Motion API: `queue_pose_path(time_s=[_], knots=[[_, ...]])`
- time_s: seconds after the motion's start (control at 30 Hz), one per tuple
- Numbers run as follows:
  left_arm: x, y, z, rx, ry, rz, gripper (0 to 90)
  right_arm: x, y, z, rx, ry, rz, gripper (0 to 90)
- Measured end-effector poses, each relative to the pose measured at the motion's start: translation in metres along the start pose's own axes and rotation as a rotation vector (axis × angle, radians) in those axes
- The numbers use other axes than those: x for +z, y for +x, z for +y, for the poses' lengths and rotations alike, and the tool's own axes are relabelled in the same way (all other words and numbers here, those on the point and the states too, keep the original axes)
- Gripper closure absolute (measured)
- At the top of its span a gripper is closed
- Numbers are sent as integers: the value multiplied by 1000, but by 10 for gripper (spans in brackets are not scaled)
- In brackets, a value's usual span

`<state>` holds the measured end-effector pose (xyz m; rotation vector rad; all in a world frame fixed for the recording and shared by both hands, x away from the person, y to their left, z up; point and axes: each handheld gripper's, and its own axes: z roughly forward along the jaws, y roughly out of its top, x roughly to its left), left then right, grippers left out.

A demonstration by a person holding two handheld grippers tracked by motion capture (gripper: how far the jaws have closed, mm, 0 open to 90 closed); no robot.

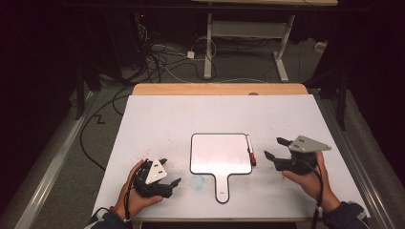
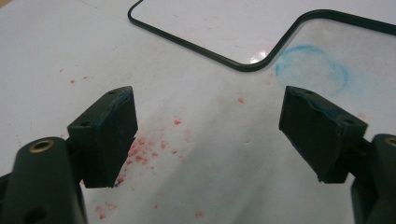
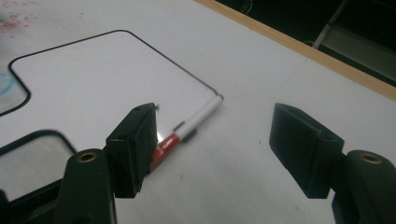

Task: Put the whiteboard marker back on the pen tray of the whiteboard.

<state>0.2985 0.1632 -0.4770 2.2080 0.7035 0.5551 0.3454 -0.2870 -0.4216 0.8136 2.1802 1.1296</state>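
Marker (image 1: 250, 150) lies along the right edge of the whiteboard (image 1: 220, 153), red cap toward the person; right gripper (image 1: 276, 148) hovers just right of it, jaws spread, nothing between them; left gripper (image 1: 167, 180) rests low at the board's left, jaws spread too, empty. To grasp well, I'd judge: square the jaws across the barrel, lower until both pads straddle it, then close mid-barrel.

**Open table on both sides, board in the middle**

The table (image 1: 157, 114) lies bare behind and to either side of the paddle-shaped whiteboard (image 1: 219, 153). A red-capped marker (image 1: 250, 150) lies along the board's right edge, between it and the right tongs (image 1: 276, 149). Bare surface separates the left tongs (image 1: 170, 172) from the board.
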Motion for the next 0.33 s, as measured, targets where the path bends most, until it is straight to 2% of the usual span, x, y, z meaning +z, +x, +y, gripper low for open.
queue_pose_path(time_s=[0.07,0.2,0.33], knots=[[1,-1,1,5,2,5,188,-11,4,-12,-10,-13,-39,317],[2,-1,2,13,12,14,188,-24,8,-31,-7,-32,-42,290],[5,-2,4,23,19,25,188,-29,8,-37,-13,-34,-58,257]])
